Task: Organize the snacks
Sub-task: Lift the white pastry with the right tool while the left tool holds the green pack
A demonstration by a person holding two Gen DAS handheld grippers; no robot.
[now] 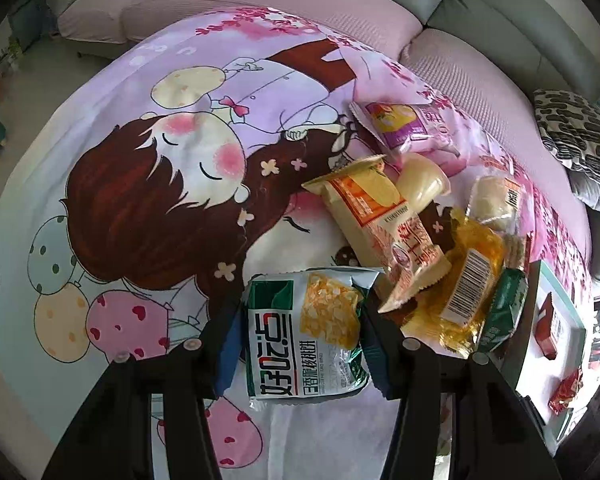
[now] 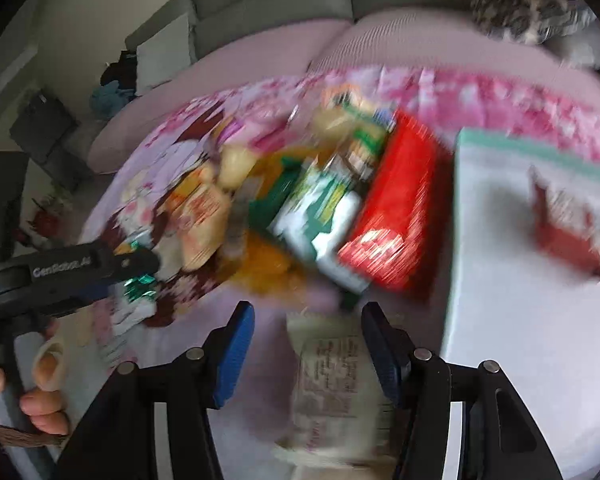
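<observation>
My left gripper (image 1: 300, 344) has its jaws clamped on the green-and-white snack packet (image 1: 306, 332); my right gripper's (image 2: 308, 354) jaws stand released around a pale wrapper (image 2: 336, 380). I'm mid-sort — next, carry the packet to the white tray (image 1: 556, 344) past the snack pile (image 1: 428, 240). The cartoon-print cloth (image 1: 140, 184) to my left lies open.

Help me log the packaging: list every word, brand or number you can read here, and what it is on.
"好吃点": green-and-white snack packet between the left gripper jaws.
"GenRobot.AI", partly blurred: left gripper body.
Barcode digits on the yellow packet: too small.
Orange-and-cream packet print: unreadable.
Everything else: blurred.
</observation>
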